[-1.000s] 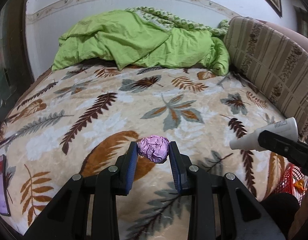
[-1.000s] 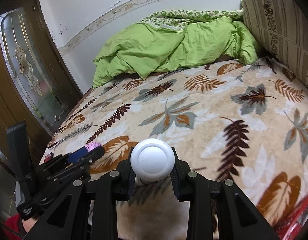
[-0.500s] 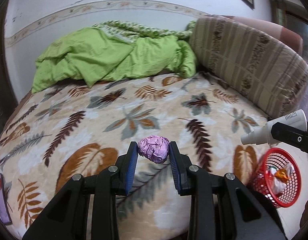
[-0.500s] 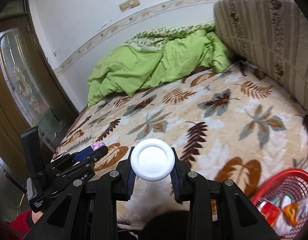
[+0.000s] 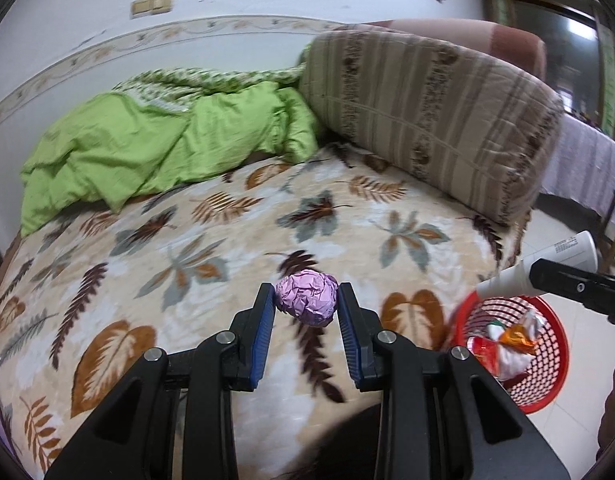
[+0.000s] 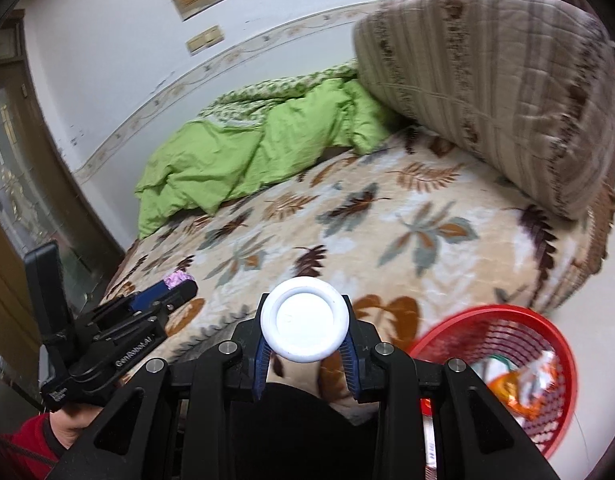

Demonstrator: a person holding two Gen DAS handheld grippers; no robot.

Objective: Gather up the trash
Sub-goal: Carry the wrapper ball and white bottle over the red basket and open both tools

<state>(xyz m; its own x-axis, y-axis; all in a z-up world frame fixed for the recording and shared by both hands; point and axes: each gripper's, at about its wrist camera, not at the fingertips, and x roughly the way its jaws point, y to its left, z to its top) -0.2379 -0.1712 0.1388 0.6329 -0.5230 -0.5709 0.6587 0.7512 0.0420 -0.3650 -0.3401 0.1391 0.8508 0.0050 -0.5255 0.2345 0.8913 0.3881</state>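
Now, left gripper (image 5: 306, 304): clenched on pink paper ball (image 5: 307, 298), above the bed's near edge.
Right gripper (image 6: 306, 338): grasping white tube (image 6: 305, 325).
Red basket (image 6: 547, 328): floor, right, holding wrappers.

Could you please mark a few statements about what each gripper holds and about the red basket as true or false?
1. The left gripper is shut on a crumpled purple paper ball. True.
2. The right gripper is empty. False: it is shut on a white tube.
3. The red basket is empty. False: wrappers already lie in it.
4. The basket stands on the floor beside the bed. True.
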